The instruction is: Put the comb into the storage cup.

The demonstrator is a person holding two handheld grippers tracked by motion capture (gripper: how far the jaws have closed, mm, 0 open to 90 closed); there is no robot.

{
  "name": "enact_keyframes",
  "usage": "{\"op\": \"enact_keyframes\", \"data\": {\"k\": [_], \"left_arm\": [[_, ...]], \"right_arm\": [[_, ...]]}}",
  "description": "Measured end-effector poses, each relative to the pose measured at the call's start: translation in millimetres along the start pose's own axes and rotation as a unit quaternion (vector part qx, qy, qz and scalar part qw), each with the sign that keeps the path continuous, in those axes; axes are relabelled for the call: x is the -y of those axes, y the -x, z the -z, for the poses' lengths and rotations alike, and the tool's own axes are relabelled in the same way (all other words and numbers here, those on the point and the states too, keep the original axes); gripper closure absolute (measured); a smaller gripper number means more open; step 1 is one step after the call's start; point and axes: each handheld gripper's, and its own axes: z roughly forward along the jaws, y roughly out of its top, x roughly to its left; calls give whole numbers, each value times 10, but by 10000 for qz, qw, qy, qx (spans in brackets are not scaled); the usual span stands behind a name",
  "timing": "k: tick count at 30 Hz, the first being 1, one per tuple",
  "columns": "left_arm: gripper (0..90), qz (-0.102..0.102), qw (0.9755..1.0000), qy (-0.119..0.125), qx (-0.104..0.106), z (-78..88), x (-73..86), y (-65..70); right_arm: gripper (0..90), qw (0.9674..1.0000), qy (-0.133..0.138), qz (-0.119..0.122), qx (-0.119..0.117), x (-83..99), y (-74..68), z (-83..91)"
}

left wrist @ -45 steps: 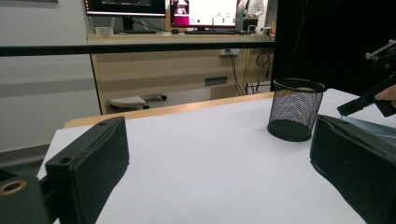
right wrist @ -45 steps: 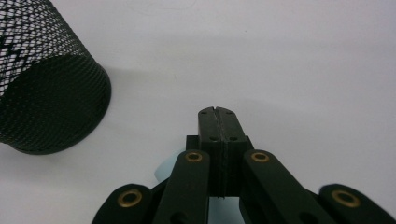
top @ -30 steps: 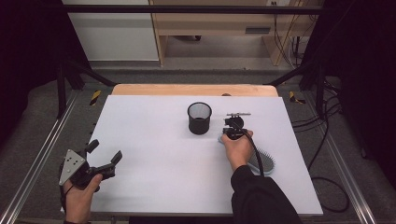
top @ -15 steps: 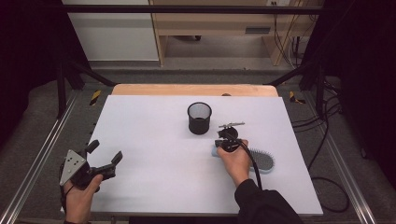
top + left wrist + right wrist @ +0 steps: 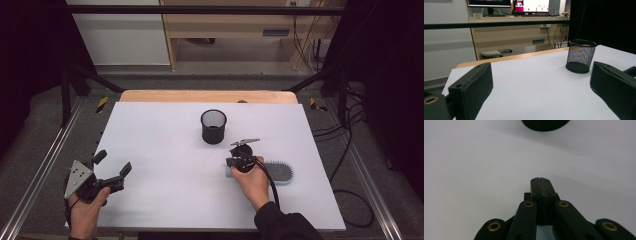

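Hairbrush (image 5: 277,172) lies near the table's (image 5: 160,135) right edge, just under the right gripper (image 5: 243,152), whose jaws are pressed together on nothing, so they must open wide and straddle the handle squarely before closing, while the left gripper (image 5: 111,170) waits agape, well apart.

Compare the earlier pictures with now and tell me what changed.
The right gripper, jaws shut and empty, drew back from beside the black mesh cup toward the person, over the light-blue hairbrush's handle end. The brush, the cup and the open left gripper stayed put.
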Motion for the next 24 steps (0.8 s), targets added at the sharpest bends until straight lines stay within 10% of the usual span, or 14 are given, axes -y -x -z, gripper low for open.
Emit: {"op": "enact_keyframes", "data": {"k": [24], "left_arm": [[47, -24, 10000, -30, 25, -9, 6, 7]], "right_arm": [[900, 9996, -32, 202, -171, 197, -28, 135]]}}
